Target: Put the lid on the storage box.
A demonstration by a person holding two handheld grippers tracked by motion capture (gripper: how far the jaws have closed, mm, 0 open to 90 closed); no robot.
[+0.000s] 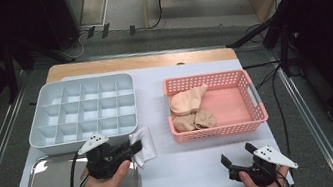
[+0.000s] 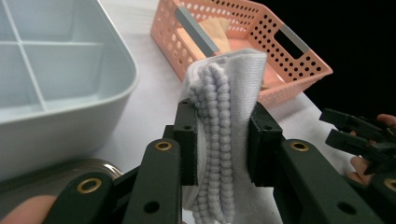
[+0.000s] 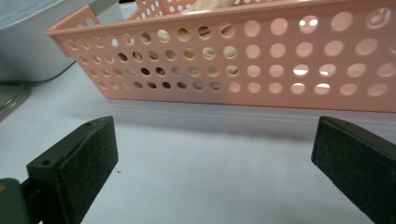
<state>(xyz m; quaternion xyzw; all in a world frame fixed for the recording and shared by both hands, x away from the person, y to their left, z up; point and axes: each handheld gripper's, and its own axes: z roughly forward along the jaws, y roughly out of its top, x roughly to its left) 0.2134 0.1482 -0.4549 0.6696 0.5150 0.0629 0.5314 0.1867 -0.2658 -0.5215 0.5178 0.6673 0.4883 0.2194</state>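
1. Left claw point(image 2: 219, 135) grips a folded white sock point(image 2: 224, 93) near the bench's front edge, beside the grey divided tray point(image 1: 81, 112), likely its destination.
2. Right claw point(image 1: 238, 158) waits released before the pink basket point(image 1: 250, 91).

The white sock point(image 2: 224, 116) is a soft knit piece with a ribbed, beaded-looking edge, folded into a bundle. It is pinched between the two black jaws of the left gripper point(image 2: 222, 140), its folded end sticking out past the jaw tips, its lower part hanging below them
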